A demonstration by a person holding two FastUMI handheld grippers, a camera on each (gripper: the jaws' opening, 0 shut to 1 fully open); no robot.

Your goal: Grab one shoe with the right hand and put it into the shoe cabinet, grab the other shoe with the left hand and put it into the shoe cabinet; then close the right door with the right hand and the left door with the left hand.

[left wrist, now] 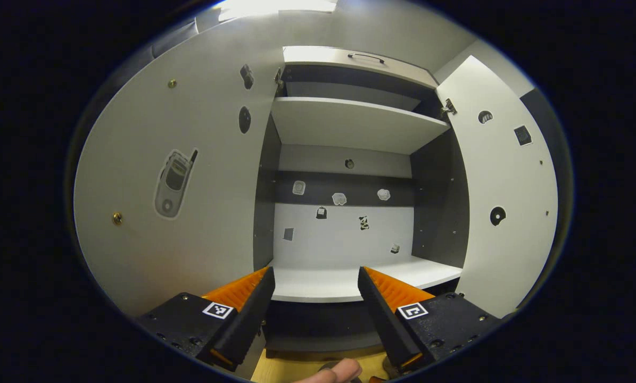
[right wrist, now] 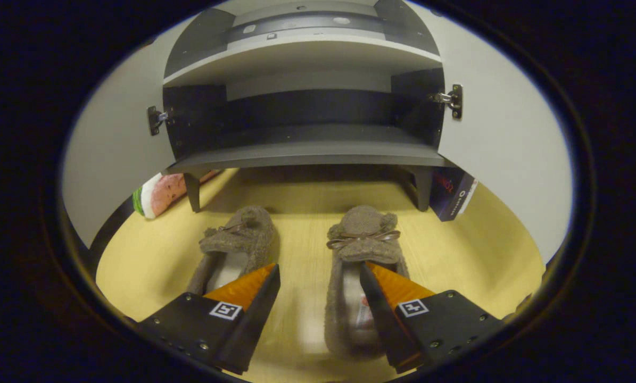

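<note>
The left gripper [left wrist: 316, 282] is facing straight into the shoe cabinet [left wrist: 349, 125], its fingers spread wide apart and gripping nothing, with the white lower shelf [left wrist: 318, 284] lying bare between and beyond them. Both doors are standing open: the left door [left wrist: 190, 186], carrying a sticker of a flip phone [left wrist: 175, 182], is swinging out on one side, and the right door [left wrist: 509, 197] on the other. Small stickers are dotting the cabinet's back panel [left wrist: 344, 234]. A fingertip [left wrist: 339, 371] of the person's hand is showing at the bottom edge of the left gripper view, over the yellow wooden floor [left wrist: 291, 369]. In the right gripper view, the right gripper [right wrist: 320, 276] is hanging low over the floor in front of the cabinet, its jaws likewise released and empty. Two fuzzy brown shoes are lying side by side on the floor ahead of the cabinet's legs, toes pointing toward it: the left shoe [right wrist: 238, 242] is sitting beyond one finger, while the right shoe [right wrist: 357, 255], tied with a small bow, is lying partly between the fingers, with one finger over its opening. Whether that finger is touching the shoe cannot be told.
</note>
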